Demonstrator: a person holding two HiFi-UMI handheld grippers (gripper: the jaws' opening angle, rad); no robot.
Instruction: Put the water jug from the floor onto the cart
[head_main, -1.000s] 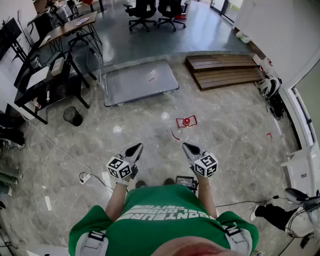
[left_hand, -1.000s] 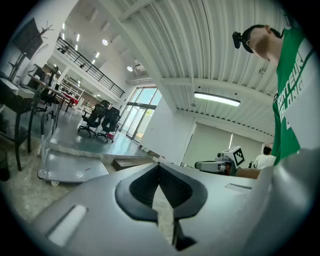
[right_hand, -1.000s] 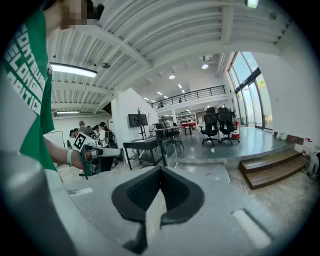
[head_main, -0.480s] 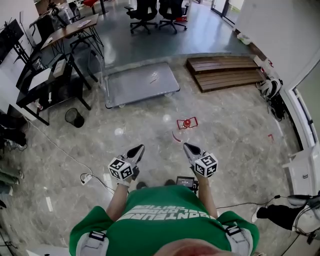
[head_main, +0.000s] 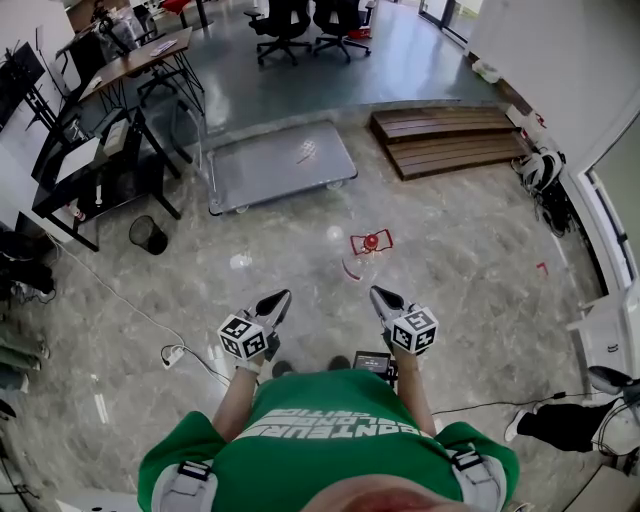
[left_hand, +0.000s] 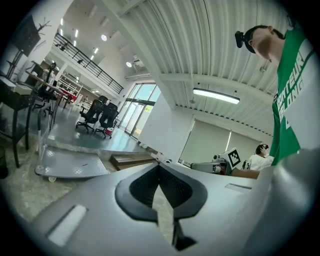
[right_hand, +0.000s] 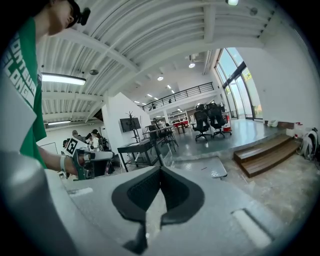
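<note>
The water jug (head_main: 370, 243), clear with a red cap and handle, stands on the marble floor just ahead of me. Beyond it to the left is the grey flat cart (head_main: 280, 165) with its upright push handle at its left end; nothing lies on its deck. My left gripper (head_main: 279, 297) and right gripper (head_main: 378, 293) are held level in front of my chest, short of the jug, both shut and empty. The left gripper view shows its shut jaws (left_hand: 159, 167) and the cart (left_hand: 70, 167); the right gripper view shows its shut jaws (right_hand: 160, 170) and the cart (right_hand: 210, 167). Neither gripper view shows the jug.
Wooden steps (head_main: 450, 140) lie right of the cart. Black desks (head_main: 90, 160) and a waste bin (head_main: 147, 232) stand at the left, office chairs (head_main: 300, 20) at the back. A power strip (head_main: 170, 353) and cables lie at my left; bags (head_main: 540, 175) line the right wall.
Both grippers have drifted slightly lower and to the right in the head view and stay shut. The jug and cart have not moved.
</note>
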